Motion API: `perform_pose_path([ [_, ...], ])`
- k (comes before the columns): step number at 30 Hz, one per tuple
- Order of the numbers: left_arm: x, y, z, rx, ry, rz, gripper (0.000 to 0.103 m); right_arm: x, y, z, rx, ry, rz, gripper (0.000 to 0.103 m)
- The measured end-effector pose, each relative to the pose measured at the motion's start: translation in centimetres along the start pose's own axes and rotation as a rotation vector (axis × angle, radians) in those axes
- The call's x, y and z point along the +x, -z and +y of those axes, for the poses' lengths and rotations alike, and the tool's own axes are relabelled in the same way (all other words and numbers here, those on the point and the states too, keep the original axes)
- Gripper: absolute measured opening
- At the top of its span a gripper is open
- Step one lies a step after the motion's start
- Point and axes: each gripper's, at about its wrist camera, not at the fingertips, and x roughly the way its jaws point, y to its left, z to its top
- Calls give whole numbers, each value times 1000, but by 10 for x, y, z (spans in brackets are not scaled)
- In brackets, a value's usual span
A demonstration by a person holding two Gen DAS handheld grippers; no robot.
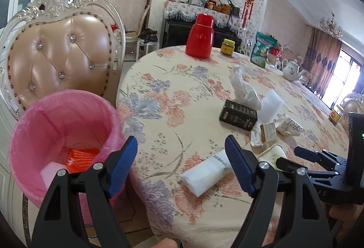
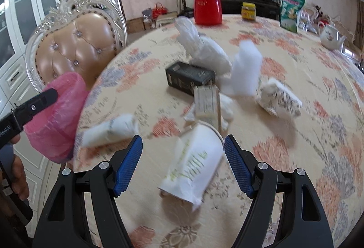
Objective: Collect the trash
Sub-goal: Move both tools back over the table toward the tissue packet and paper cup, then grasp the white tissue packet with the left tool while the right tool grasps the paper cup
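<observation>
A pink-lined trash bin (image 1: pixel 59 134) stands beside the table's left edge and holds orange trash; it also shows in the right wrist view (image 2: pixel 61 116). My left gripper (image 1: pixel 180 166) is open, over the table edge between the bin and a white rolled packet (image 1: pixel 204 175). My right gripper (image 2: pixel 183 163) is open around a white paper cup (image 2: pixel 195 166) lying on its side, not touching it. Further back lie a black box (image 2: pixel 190 77), a small tan carton (image 2: pixel 206 102), a white plastic bag (image 2: pixel 202 47), white foam (image 2: pixel 246 68) and a patterned crumpled cup (image 2: pixel 279 100).
The round table has a floral cloth (image 1: pixel 173 93). At its far side stand a red thermos (image 1: pixel 200 36), a yellow-lidded jar (image 1: pixel 227 44), a green snack bag (image 1: pixel 261 50) and a white teapot (image 1: pixel 292 70). A padded chair (image 1: pixel 61 56) stands behind the bin.
</observation>
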Motion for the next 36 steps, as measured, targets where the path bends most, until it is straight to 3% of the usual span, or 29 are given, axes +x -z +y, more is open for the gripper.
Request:
perform_pose_path([
  [8, 22, 7, -16, 41, 26, 53, 77, 15, 8, -8, 6, 22, 60, 69],
  [16, 42, 16, -29, 101, 40, 116, 77, 15, 10, -12, 3, -6, 71, 56],
  [30, 76, 31, -53, 219, 38, 236, 76, 9, 12, -21, 14, -20, 69, 56],
  [36, 86, 35, -61, 248, 7, 275, 54, 10, 12, -23, 17, -19, 70, 61],
])
